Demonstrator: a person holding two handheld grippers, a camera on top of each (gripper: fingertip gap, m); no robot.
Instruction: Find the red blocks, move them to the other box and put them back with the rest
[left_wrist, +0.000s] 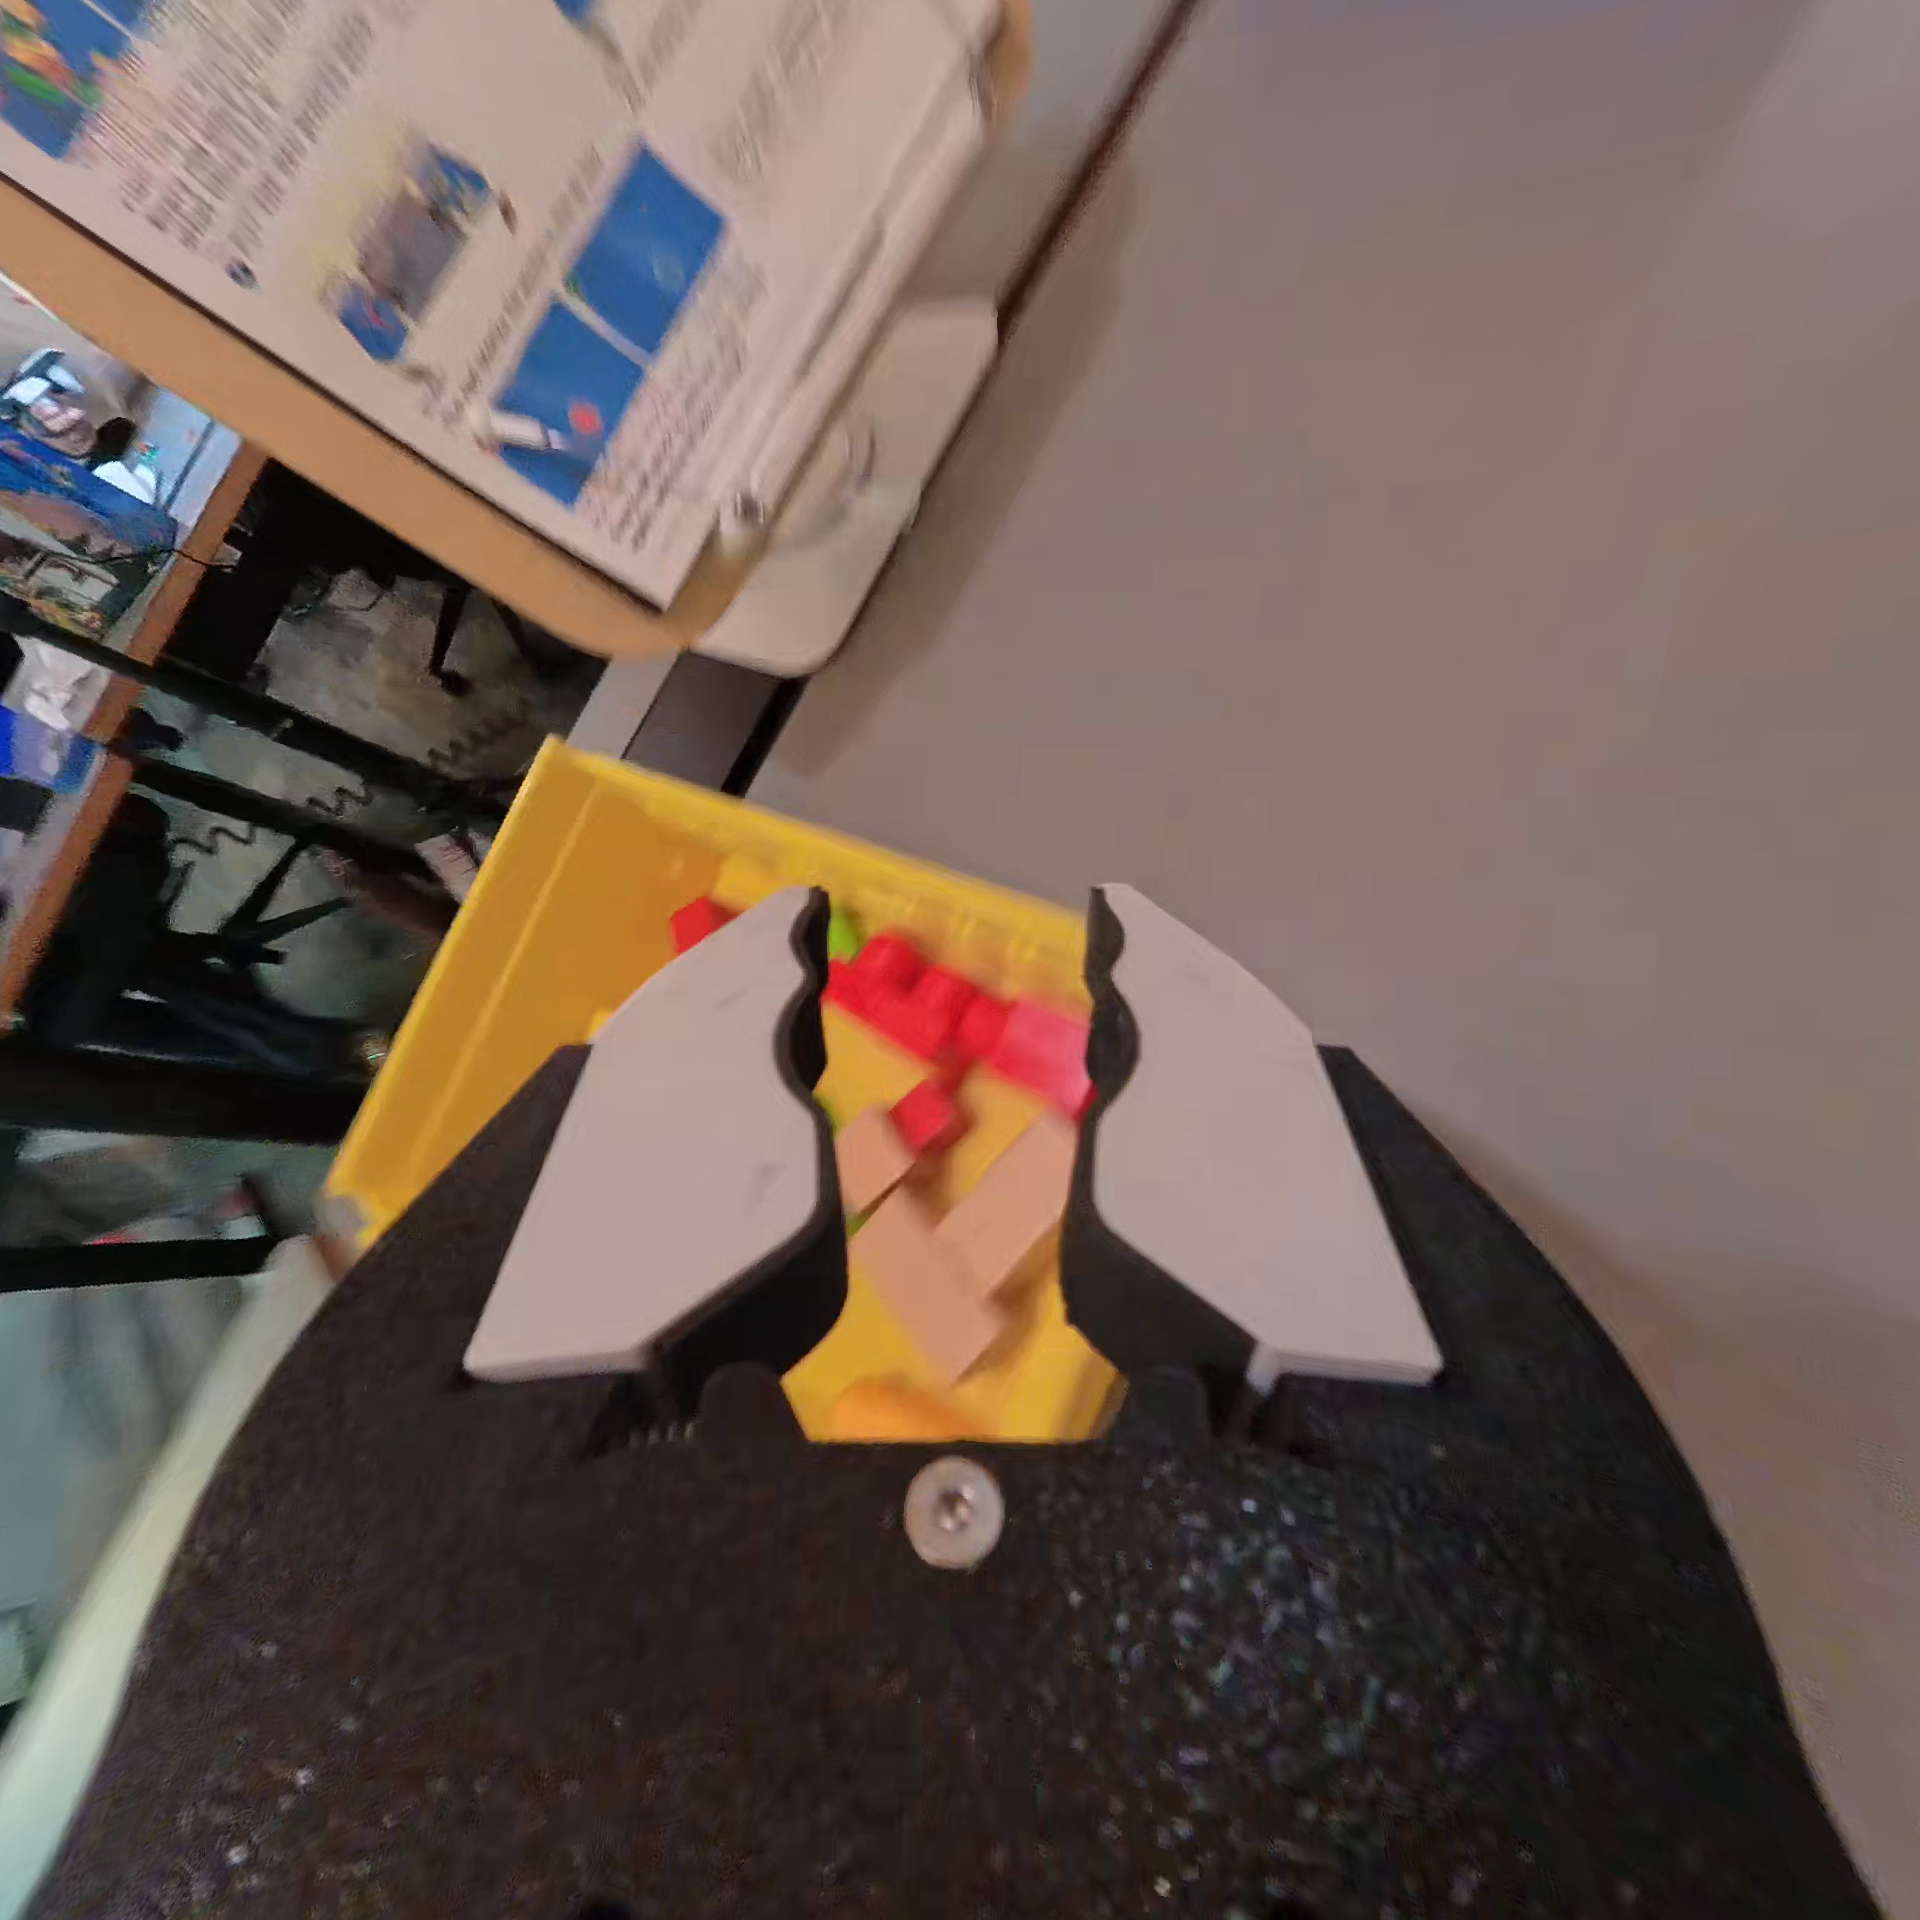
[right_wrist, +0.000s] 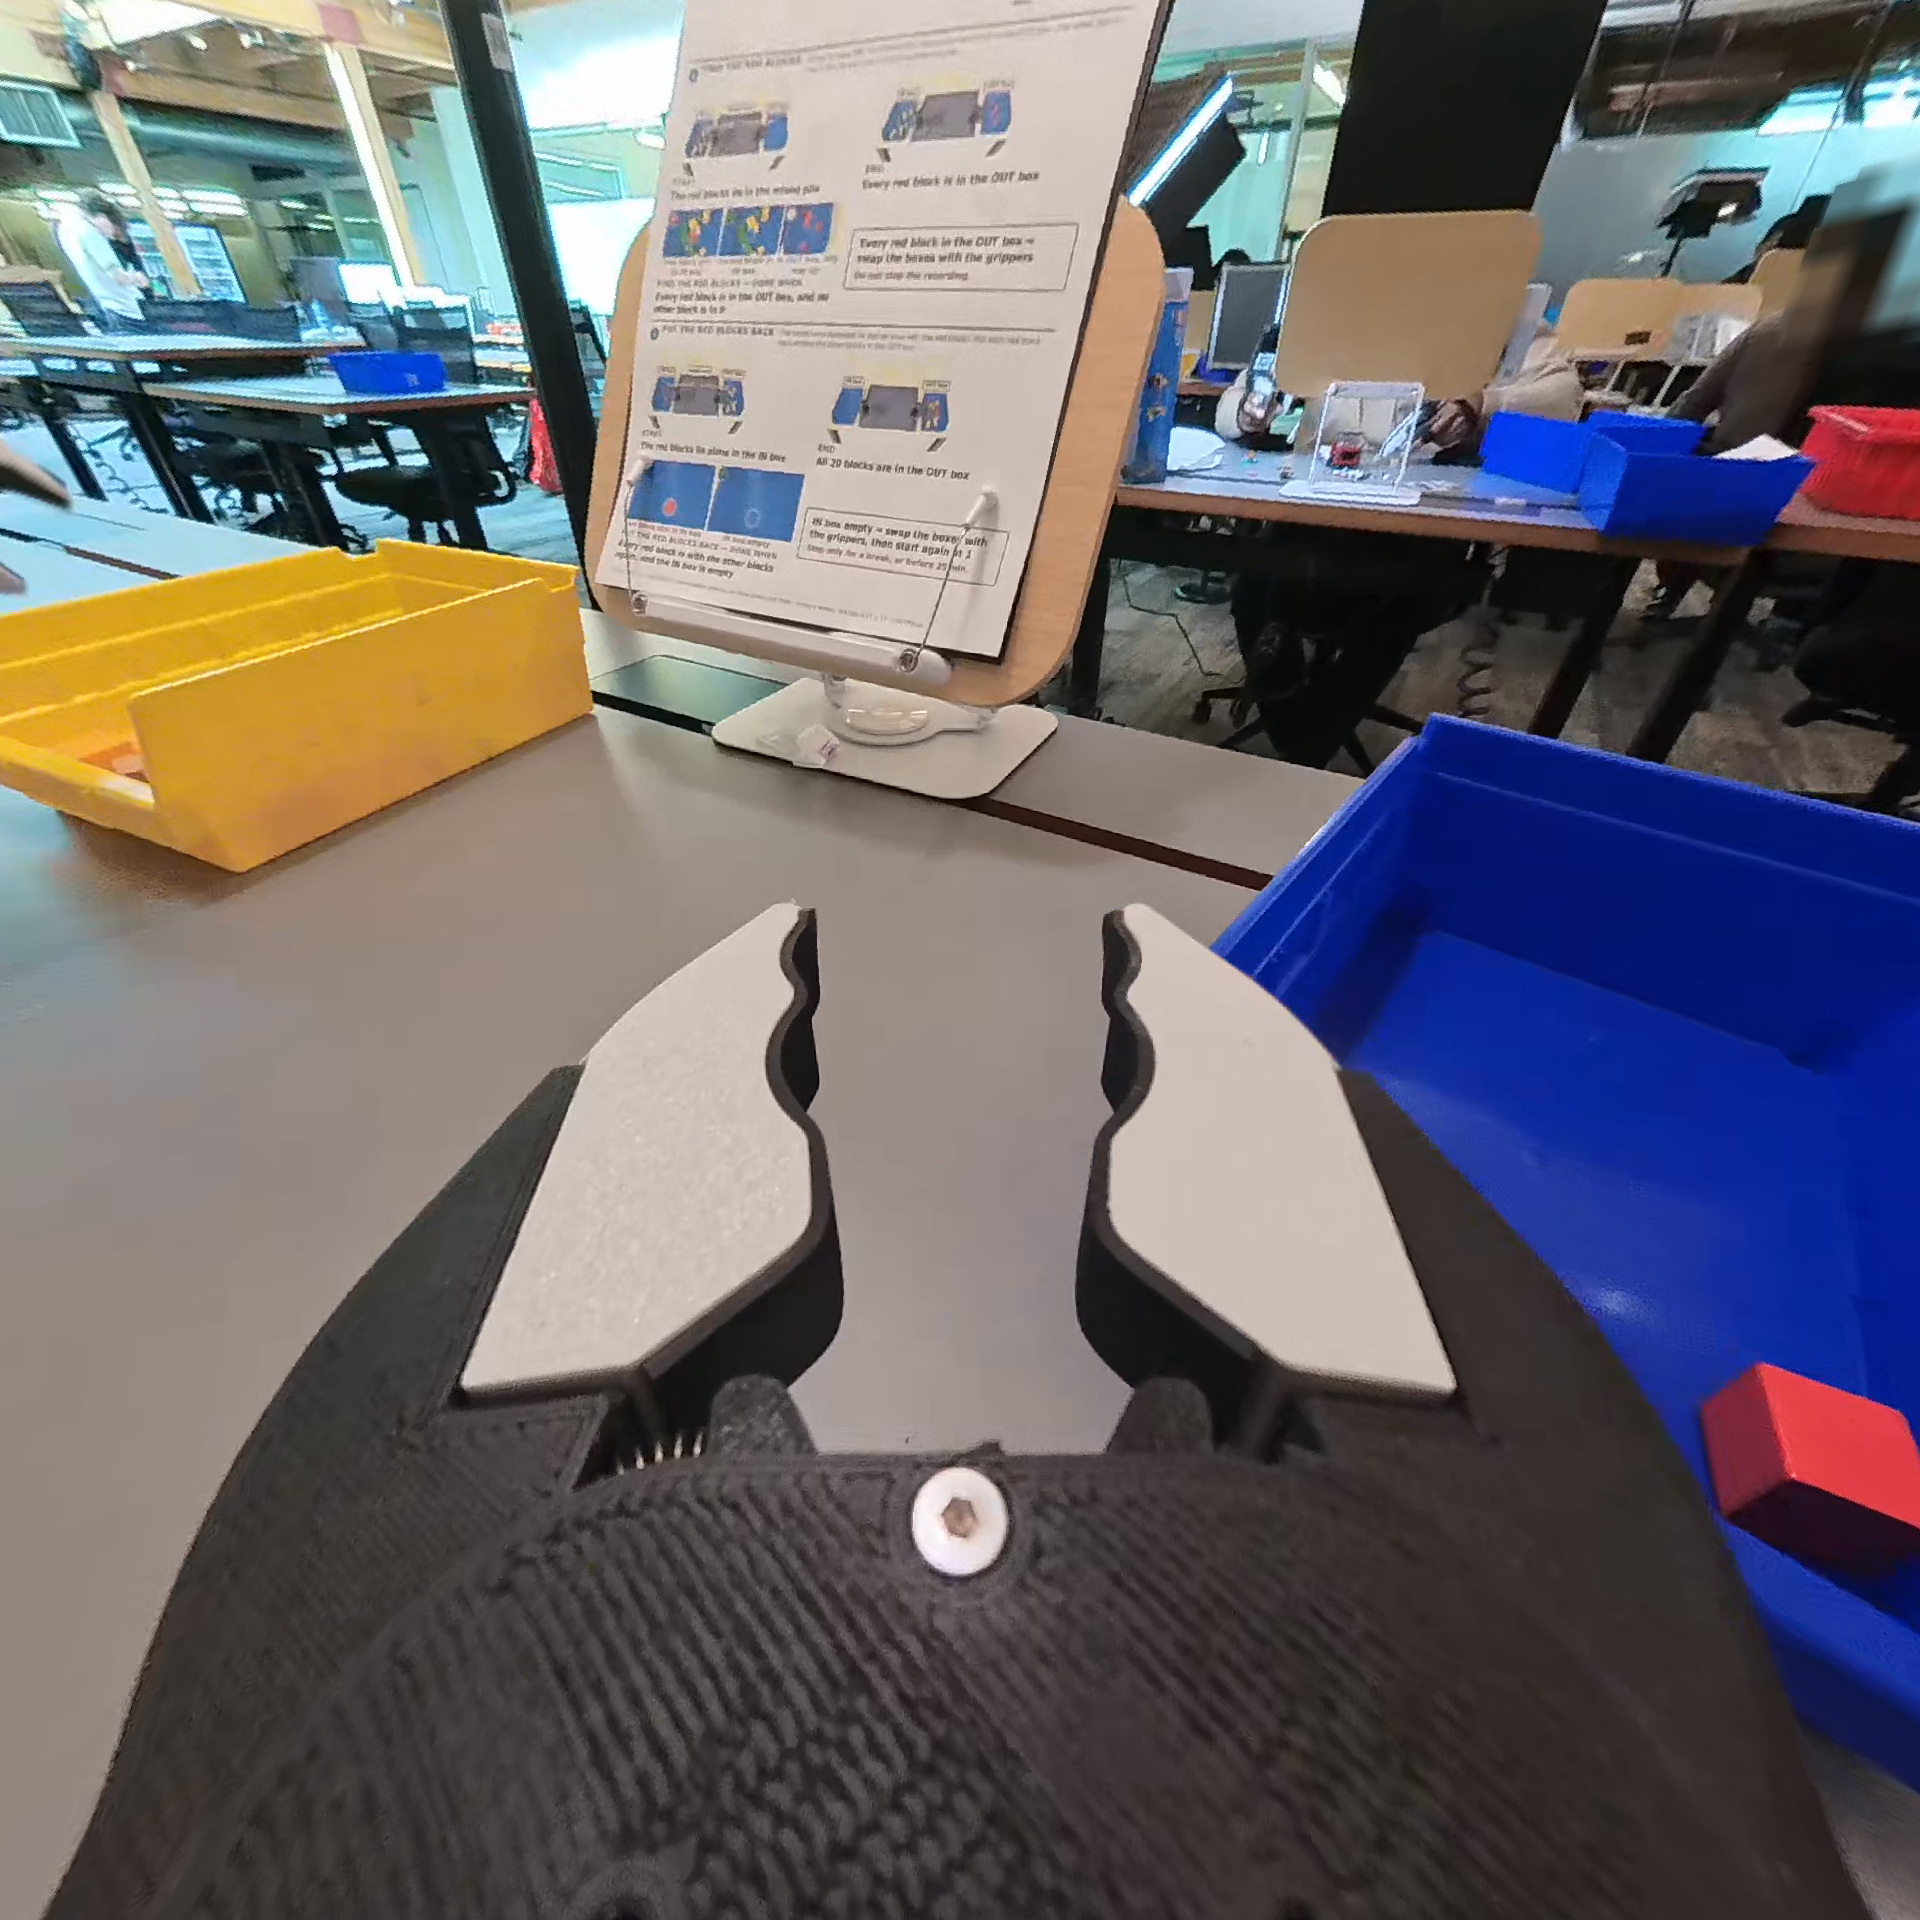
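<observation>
**Both grippers open, red blocks split between two boxes**

The left gripper (left_wrist: 956, 935) stands with its jaws well apart and grips nothing; its grey fingers (left_wrist: 707, 1122) hang over the yellow box (left_wrist: 499, 997), blurred in this view. Seen through the gap, a cluster of red blocks (left_wrist: 935, 1003) lies inside the yellow box against its far wall, with tan wooden blocks (left_wrist: 956, 1236) nearer the gripper, a sliver of a green block (left_wrist: 844, 930) at the far edge of the red cluster and an orange block (left_wrist: 894, 1408) closest in. Whether either pad touches a block cannot be told.

The right gripper (right_wrist: 958, 935) is likewise spread wide with nothing between its pads, poised over the bare grey table (right_wrist: 520, 987) between the two boxes. The blue box (right_wrist: 1558, 935) sits just right of its right finger, and one red block (right_wrist: 1813, 1455) rests on that box's floor. Left of the blue box, across the table, stands the yellow box. Beyond both, a wooden stand with a printed instruction sheet (right_wrist: 883, 312) is upright on the table.
</observation>
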